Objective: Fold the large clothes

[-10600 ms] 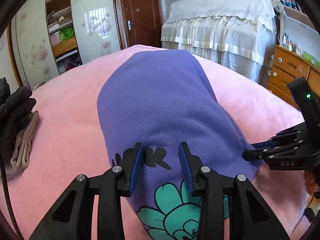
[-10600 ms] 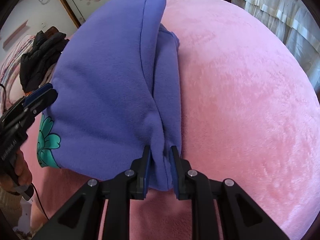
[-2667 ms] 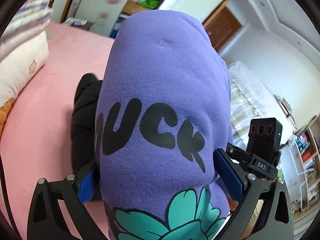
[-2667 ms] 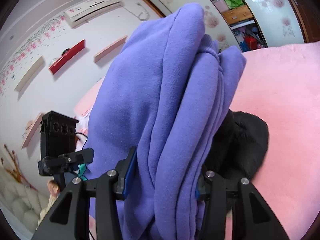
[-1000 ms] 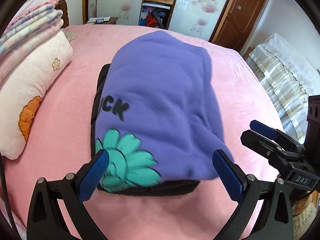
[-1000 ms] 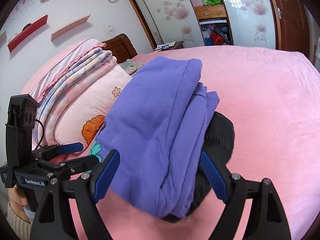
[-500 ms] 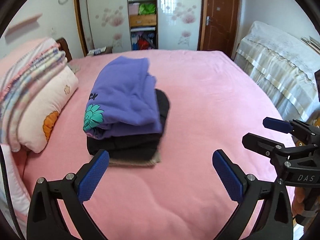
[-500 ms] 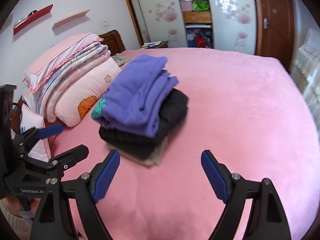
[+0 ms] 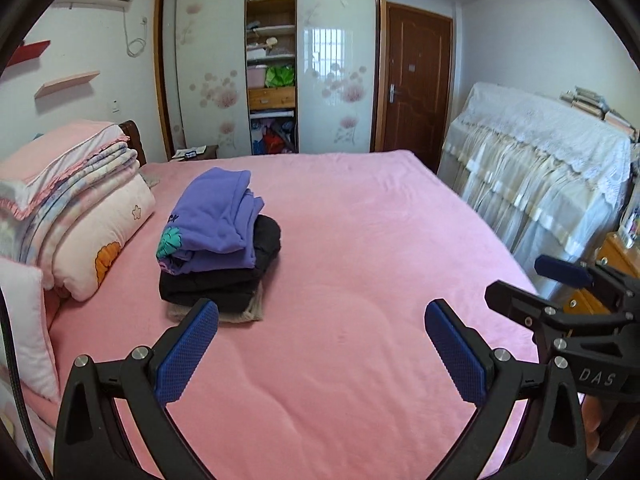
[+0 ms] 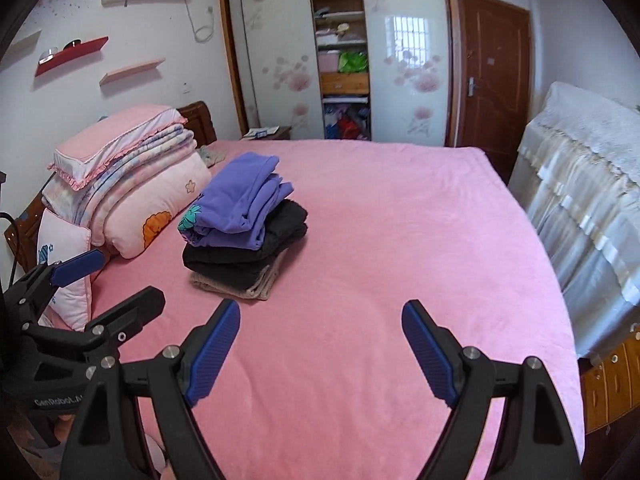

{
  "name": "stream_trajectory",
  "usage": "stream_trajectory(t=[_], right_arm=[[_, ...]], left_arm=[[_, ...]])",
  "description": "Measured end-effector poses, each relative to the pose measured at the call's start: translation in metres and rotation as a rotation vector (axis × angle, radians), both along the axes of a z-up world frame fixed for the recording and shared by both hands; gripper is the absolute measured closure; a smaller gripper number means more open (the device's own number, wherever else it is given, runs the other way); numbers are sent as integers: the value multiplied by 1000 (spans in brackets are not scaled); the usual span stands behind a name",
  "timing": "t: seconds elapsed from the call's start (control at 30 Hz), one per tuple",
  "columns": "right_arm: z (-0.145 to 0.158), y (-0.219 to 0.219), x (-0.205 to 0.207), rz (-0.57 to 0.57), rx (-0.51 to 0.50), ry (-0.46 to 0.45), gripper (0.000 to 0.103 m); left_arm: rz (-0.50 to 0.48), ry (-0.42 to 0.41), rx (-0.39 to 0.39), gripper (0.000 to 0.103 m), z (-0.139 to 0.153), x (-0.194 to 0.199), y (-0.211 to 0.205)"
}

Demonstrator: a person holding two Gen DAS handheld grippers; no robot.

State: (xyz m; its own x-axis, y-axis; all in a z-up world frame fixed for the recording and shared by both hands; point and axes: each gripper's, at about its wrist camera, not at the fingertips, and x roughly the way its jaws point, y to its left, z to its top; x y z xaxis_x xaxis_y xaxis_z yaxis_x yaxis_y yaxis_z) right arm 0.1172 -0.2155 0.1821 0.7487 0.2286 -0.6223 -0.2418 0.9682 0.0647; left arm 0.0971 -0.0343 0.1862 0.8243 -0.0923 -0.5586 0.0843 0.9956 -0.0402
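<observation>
While both tools gape wide and empty, the folded purple sweatshirt (image 9: 216, 216) tops the stack on the bed (image 9: 360, 240), ahead-left, nearer the left tool (image 9: 320, 354) than the right tool (image 10: 320, 350).

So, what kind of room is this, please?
A home bedroom, it appears. A large bed under a pink blanket fills the room, folded quilts and pillows are stacked at its head, and a wardrobe with sliding floral doors stands open behind it.
</observation>
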Motion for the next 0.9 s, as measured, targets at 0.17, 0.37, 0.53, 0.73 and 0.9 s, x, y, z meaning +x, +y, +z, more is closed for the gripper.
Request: stream_trajectory(t=[0.17,0.37,0.53,0.73,0.9], right_arm=[[-7,-29,-60,-38,16,-32,19],[-32,-58,-113,-119,19,-54,17],[-60,-69,-140,-166,1,-28,16],[-81,-81,-168,-196,62,-12,16],[-89,-84,-180,-212,47,-31,16]], left_arm=[[15,-11,-18,1,-12,-61,-27],[38,11,-12,1,-38,-105,-52],[51,30,-14,1,-60,-127,-67],[76,27,-2,1,-76,-146,-78],[97,22,30,1,-86,-153,-86]])
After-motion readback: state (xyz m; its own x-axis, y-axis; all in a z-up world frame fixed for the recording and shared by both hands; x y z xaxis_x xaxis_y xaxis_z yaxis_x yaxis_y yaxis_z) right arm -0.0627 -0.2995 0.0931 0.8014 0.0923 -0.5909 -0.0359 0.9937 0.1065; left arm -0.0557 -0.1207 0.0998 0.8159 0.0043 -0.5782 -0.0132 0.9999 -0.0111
